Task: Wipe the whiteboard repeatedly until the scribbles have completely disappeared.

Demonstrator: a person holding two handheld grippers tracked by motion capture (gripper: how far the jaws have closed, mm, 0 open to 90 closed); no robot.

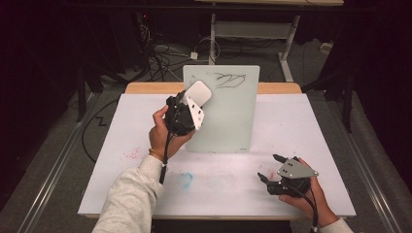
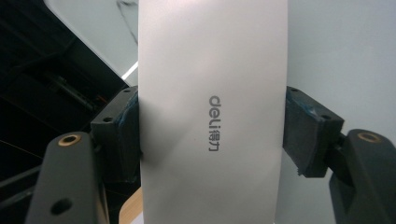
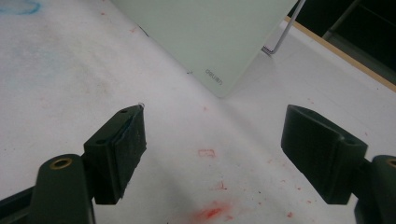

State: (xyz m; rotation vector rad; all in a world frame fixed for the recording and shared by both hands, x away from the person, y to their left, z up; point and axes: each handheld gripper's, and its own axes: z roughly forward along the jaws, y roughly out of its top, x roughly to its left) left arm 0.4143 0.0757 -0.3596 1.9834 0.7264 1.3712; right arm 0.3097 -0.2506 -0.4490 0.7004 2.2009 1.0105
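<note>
Wiping step in hand: eraser [image 2: 212, 121] is clamped in left gripper [image 1: 187, 112], held at whiteboard [image 1: 228, 121], probably just short of scribble [image 1: 228, 80]. Contact and sweep needed next. Right gripper [image 1: 270, 170] is wide open, empty, resting on table [image 1: 311, 126].

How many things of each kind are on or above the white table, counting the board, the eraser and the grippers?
Pale green upright whiteboard with black scribbles: 1
White rounded board eraser, clamped in the left gripper: 1
Black two-jaw grippers, the left one and the right gripper with its jaws apart: 2
Total: 4
</note>
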